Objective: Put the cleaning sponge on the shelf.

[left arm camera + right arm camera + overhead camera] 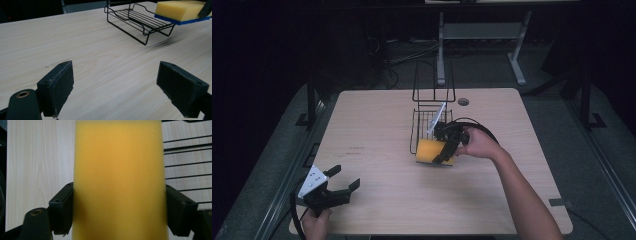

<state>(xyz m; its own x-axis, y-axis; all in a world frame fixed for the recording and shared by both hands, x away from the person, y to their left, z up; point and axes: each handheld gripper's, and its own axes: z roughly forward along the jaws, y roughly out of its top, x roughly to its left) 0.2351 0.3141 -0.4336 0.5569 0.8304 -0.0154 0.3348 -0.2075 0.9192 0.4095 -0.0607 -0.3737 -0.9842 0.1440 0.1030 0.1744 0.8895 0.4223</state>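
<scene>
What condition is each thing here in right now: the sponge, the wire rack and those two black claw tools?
Sponge: gripped, held above the rack's edge.
Rack: on the table, nothing lying in its tray.
Right gripper: shut on the sponge.
Left gripper: open, jaws wide apart, holding nothing.

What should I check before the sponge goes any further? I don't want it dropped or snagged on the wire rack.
1. Grip: right gripper has both jaws against the yellow sponge - ok.
2. Sponge clear of the table: lifted, blue underside showing in the left gripper view - ok.
3. Sponge inside the wire rack: at its near end, not settled - not ok.
4. Rack tray free of other items - ok.
5. Left gripper out of the way, open - ok.
6. Grip firmness - cannot tell.
</scene>
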